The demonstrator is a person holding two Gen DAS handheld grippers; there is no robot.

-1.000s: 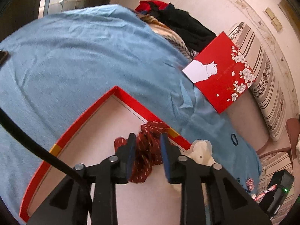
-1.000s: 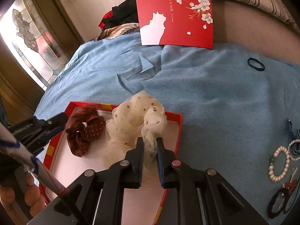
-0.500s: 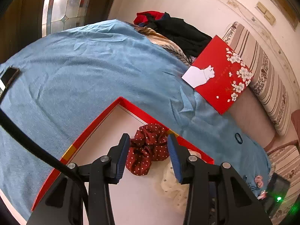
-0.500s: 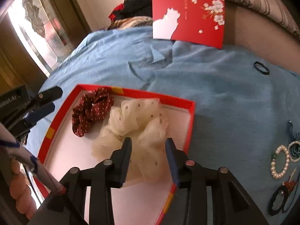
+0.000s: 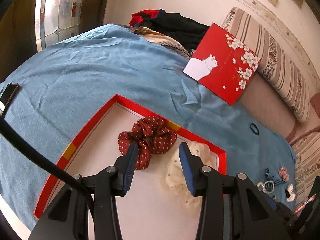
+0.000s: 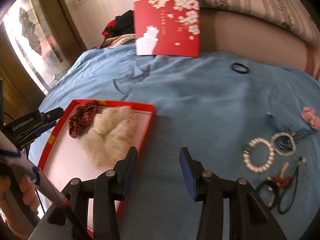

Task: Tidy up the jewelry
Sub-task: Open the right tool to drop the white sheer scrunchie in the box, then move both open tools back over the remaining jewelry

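A shallow red tray (image 5: 80, 138) lies on the blue cloth. Inside it are a dark red dotted scrunchie (image 5: 148, 132) and a cream dotted scrunchie (image 5: 176, 172), side by side. My left gripper (image 5: 158, 147) hovers open just above and behind the red scrunchie, its pads not touching it. My right gripper (image 6: 158, 150) is over the blue cloth just right of the tray (image 6: 148, 124). Its jaws are opening with nothing between them. The cream scrunchie (image 6: 108, 132) and red scrunchie (image 6: 82, 118) rest to its left. The left gripper (image 6: 50, 116) shows at the tray's far left edge.
Loose pieces lie on the cloth at right: a pearl bracelet (image 6: 258, 156), a black hair tie (image 6: 240, 68), a pink scrunchie (image 6: 311, 118) and several dark bands. A red cat-print lid (image 6: 168, 26) leans on the striped cushion. A phone (image 5: 8, 96) lies far left.
My right gripper let go of the cream scrunchie, now lying in the tray, and swung right over the cloth. My left jaws opened wider and drew back from the red scrunchie.
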